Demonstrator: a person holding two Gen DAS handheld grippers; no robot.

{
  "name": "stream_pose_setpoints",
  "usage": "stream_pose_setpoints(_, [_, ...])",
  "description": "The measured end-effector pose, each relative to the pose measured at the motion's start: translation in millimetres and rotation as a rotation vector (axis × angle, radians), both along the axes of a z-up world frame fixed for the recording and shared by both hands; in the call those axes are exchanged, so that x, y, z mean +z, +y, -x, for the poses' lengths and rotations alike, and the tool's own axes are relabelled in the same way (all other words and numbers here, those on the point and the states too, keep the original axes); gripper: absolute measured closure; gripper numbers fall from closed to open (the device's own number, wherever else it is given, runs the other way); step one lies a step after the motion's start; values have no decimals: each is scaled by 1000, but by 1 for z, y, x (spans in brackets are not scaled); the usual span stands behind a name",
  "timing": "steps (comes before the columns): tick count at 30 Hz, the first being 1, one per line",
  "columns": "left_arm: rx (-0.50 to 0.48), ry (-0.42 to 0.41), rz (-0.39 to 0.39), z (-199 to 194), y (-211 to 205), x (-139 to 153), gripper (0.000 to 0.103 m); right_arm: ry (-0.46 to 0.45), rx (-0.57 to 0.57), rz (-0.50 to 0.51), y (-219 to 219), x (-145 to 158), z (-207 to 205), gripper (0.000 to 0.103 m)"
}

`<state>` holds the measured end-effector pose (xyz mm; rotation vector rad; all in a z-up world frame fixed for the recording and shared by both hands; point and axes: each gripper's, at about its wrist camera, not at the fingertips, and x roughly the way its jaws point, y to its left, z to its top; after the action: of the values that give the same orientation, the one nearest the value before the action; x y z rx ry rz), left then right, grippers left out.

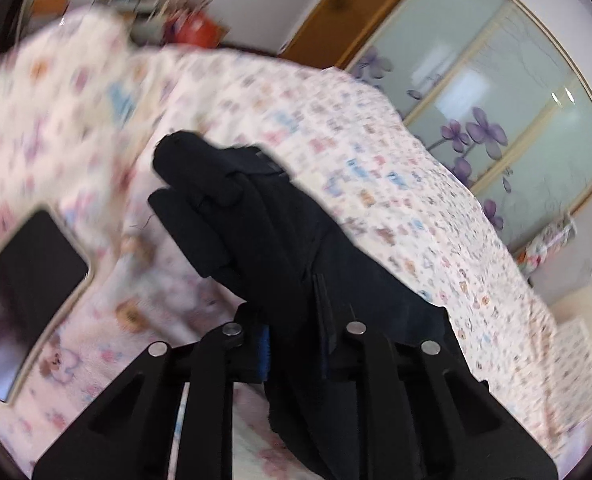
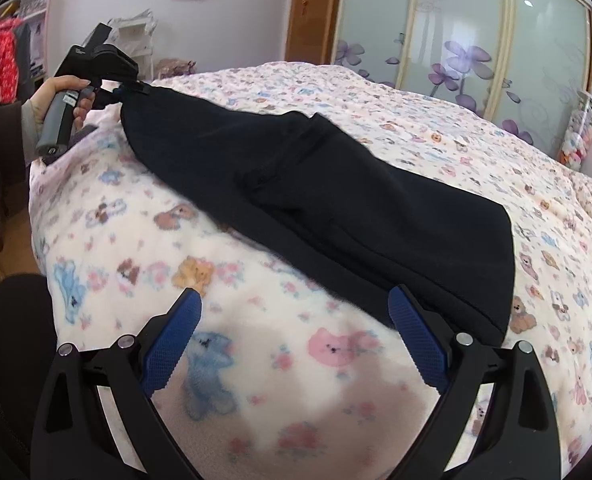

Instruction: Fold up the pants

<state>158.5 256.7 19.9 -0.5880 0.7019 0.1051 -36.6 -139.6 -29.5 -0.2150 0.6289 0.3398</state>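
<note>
Your left gripper (image 1: 296, 344) was clamped on one end of the black pants (image 2: 335, 208), which lay stretched across the teddy-bear bedspread (image 2: 256, 360) of the bed, while your right gripper (image 2: 296, 332) hung with jaws wide and empty just beside the other end. The left wrist view was motion-blurred, with bunched cloth hiding the fingertips. No container could be made out.

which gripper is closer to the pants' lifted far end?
Left. The left gripper is shut on that end of the black pants, holding it off the bed. The right gripper is open at the opposite, near end, one finger beside the fabric.
</note>
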Motion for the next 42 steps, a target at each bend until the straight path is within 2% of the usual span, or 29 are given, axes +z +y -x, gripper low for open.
stream_pose_setpoints(3, [-59,-54,-126,3,-35,27,87,1,-48,-72,-16,9,-3,6])
stream_pose_setpoints(4, [-100,-86,-194,6,-57,41,87,4,-64,-98,-23,11,-6,6])
stream_pose_setpoints(6, [-164,-128,-273,11,-89,59,87,8,-108,-160,-38,17,-10,6])
stream_pose_setpoints(10, [-354,-236,-433,33,-182,91,87,9,-243,-313,-84,28,-17,6])
stream_pose_setpoints(12, [-444,-273,-458,46,-223,96,87,3,-312,-359,-103,32,-19,6])
stream_pose_setpoints(15, [-617,-317,-496,73,-293,84,87,-5,-462,-461,-144,34,-18,6])
stream_pose_setpoints(17, [-709,-320,-489,87,-323,67,87,-4,-535,-507,-165,34,-17,6])
stream_pose_setpoints(19, [-811,-282,-460,98,-354,39,87,-5,-594,-549,-184,33,-15,6])
stream_pose_setpoints(21, [-884,-223,-444,100,-373,14,88,-3,-637,-577,-200,33,-15,6])
stream_pose_setpoints(22, [-921,-161,-443,100,-385,-6,88,-3,-649,-584,-204,31,-15,6])
stream_pose_setpoints(23, [-929,-127,-457,103,-391,-23,88,-2,-660,-593,-208,30,-13,6])
stream_pose_setpoints(24, [-925,-139,-491,109,-395,-36,88,0,-665,-604,-211,29,-13,6])
stream_pose_setpoints(26, [-914,-173,-529,118,-396,-40,88,12,-655,-641,-217,27,-16,6])
stream_pose_setpoints(29, [-872,-210,-452,123,-386,-26,88,37,-603,-718,-219,23,-21,6])
stream_pose_setpoints(31, [-875,-257,-453,129,-383,-22,88,68,-568,-797,-220,18,-28,6])
stream_pose_setpoints(34, [-938,-202,-521,133,-401,-45,87,116,-547,-878,-221,11,-41,6])
stream_pose_setpoints(37, [-936,-203,-518,136,-397,-54,84,149,-534,-892,-222,8,-53,9])
stream_pose_setpoints(41, [-944,-176,-398,134,-376,-44,68,127,-497,-805,-217,17,-59,17])
stream_pose_setpoints(42, [-955,-178,-362,136,-371,-41,47,123,-486,-796,-217,18,-59,18])
